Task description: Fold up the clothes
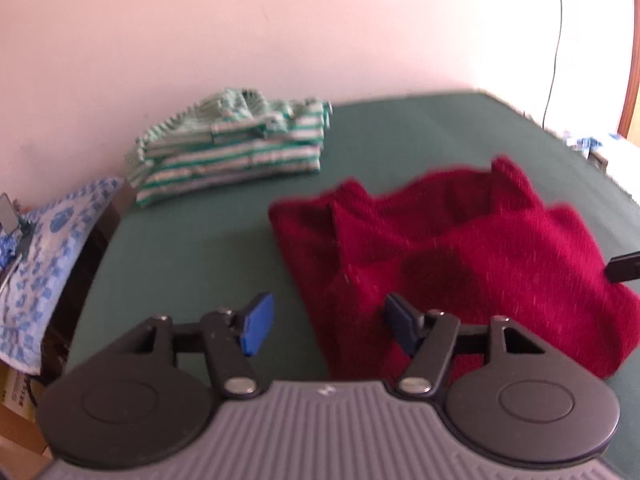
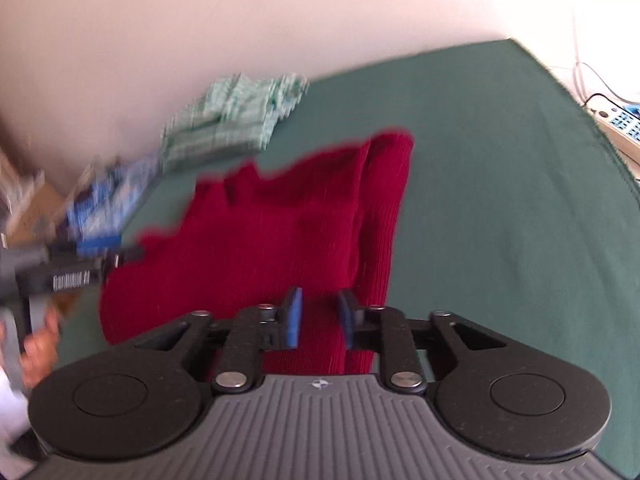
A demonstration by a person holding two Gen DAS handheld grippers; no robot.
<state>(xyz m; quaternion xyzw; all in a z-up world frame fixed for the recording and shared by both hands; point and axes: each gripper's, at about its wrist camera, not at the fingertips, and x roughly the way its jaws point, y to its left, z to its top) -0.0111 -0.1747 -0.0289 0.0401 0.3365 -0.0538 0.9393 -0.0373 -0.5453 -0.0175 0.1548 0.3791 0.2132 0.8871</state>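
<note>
A dark red knitted sweater (image 1: 460, 256) (image 2: 280, 232) lies partly folded on the green table cover (image 1: 192, 240) (image 2: 500, 184). My left gripper (image 1: 326, 326) is open above the sweater's near left edge, with nothing between its blue pads (image 1: 258, 326). My right gripper (image 2: 318, 320) is open just over the sweater's near edge, holding nothing. The left gripper's body also shows in the right wrist view at the left (image 2: 72, 268), held by a hand (image 2: 38, 348). A folded green-and-white striped garment (image 1: 232, 152) (image 2: 232, 120) sits at the back near the wall.
A blue-and-white patterned cloth (image 1: 44, 264) (image 2: 108, 208) covers something beside the table's left end. Cardboard boxes (image 1: 16, 404) stand below it. A power strip (image 2: 618, 124) and cables lie past the table's right edge. The pale wall (image 1: 280, 28) runs behind.
</note>
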